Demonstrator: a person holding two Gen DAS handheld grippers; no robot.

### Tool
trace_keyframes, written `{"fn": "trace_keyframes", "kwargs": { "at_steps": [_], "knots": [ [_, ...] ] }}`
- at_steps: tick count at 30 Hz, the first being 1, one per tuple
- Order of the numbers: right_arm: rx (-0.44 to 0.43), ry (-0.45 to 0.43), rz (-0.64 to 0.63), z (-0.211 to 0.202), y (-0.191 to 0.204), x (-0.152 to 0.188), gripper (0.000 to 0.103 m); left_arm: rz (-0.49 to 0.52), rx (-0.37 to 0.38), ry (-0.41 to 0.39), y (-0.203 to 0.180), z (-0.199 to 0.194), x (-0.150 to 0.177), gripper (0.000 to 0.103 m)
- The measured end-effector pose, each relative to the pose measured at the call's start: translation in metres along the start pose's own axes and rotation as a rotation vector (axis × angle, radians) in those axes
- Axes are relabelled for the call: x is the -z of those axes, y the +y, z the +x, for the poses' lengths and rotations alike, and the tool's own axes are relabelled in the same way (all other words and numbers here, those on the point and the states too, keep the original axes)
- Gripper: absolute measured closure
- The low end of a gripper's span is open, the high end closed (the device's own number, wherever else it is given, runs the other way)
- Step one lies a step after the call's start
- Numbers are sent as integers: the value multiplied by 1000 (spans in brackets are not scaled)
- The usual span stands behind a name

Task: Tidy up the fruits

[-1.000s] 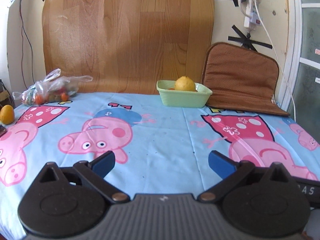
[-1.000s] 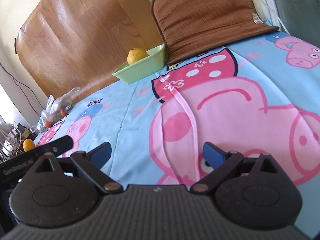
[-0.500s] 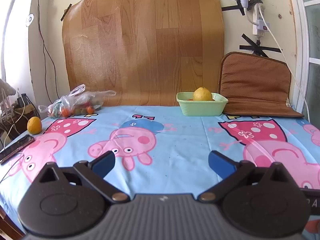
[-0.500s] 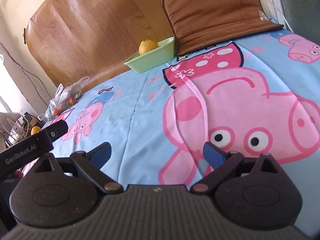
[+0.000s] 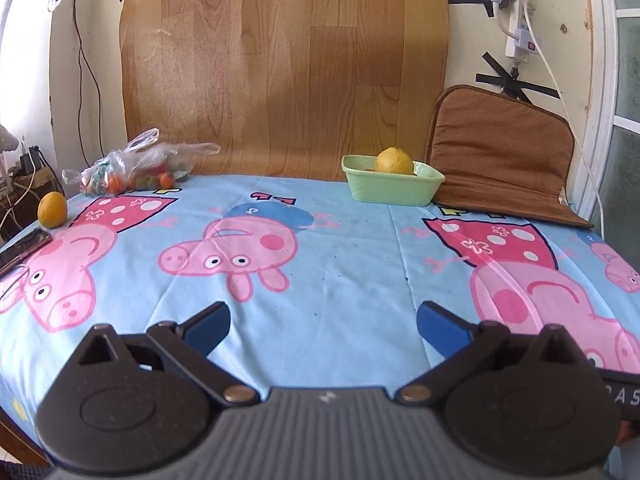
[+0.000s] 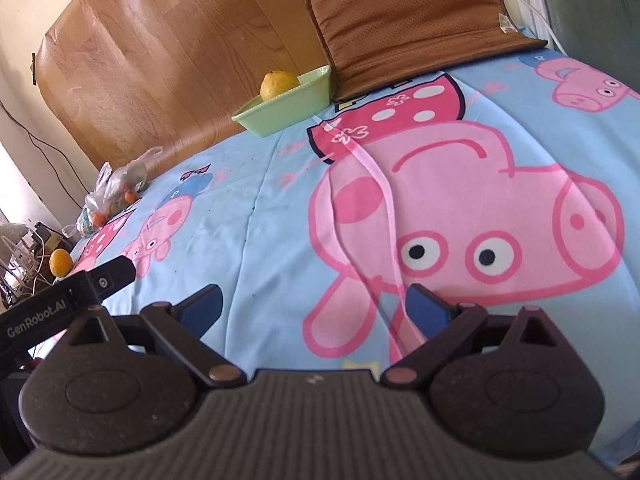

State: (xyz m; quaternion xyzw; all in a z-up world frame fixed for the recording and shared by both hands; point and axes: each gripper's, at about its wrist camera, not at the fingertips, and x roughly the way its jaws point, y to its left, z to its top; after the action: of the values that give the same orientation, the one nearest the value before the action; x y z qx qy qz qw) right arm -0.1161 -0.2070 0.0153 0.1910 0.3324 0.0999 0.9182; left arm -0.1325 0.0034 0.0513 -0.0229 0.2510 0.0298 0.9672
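Note:
A yellow fruit [image 5: 394, 161] [image 6: 278, 84] sits in a pale green dish [image 5: 390, 191] [image 6: 288, 110] at the back of the table. A second yellow-orange fruit [image 5: 52, 209] [image 6: 60, 262] stands alone near the far left edge. A clear plastic bag [image 5: 136, 168] [image 6: 114, 194] with small orange fruits lies at the back left. My left gripper [image 5: 322, 326] is open and empty above the front of the table. My right gripper [image 6: 314, 308] is open and empty too, with the left gripper's body [image 6: 68, 304] beside it on the left.
A cartoon-pig tablecloth [image 5: 320, 252] covers the table. A brown cushion [image 5: 500, 160] leans on the wall behind the dish, beside a wood-pattern sheet [image 5: 280, 68]. A phone [image 5: 22, 249] lies at the left edge. Cables and a power strip [image 5: 520, 36] hang at the right.
Both views have pulled back and risen a little, so more of the table shows. The fruits, the dish and the bag have not moved. Both grippers stay open.

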Motion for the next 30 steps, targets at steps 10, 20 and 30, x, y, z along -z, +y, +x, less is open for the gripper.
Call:
{"fn": "trace_keyframes", "kwargs": {
  "at_steps": [10, 20, 30],
  "knots": [
    [11, 7, -42, -4, 2, 8, 3, 50, -2, -29, -14, -2, 4, 0],
    [-4, 3, -17, -9, -7, 7, 3, 53, -27, -30, -22, -1, 4, 0],
    [14, -52, -27, -14, -6, 7, 3, 26, -39, -14, -20, -1, 4, 0]
  ]
}}
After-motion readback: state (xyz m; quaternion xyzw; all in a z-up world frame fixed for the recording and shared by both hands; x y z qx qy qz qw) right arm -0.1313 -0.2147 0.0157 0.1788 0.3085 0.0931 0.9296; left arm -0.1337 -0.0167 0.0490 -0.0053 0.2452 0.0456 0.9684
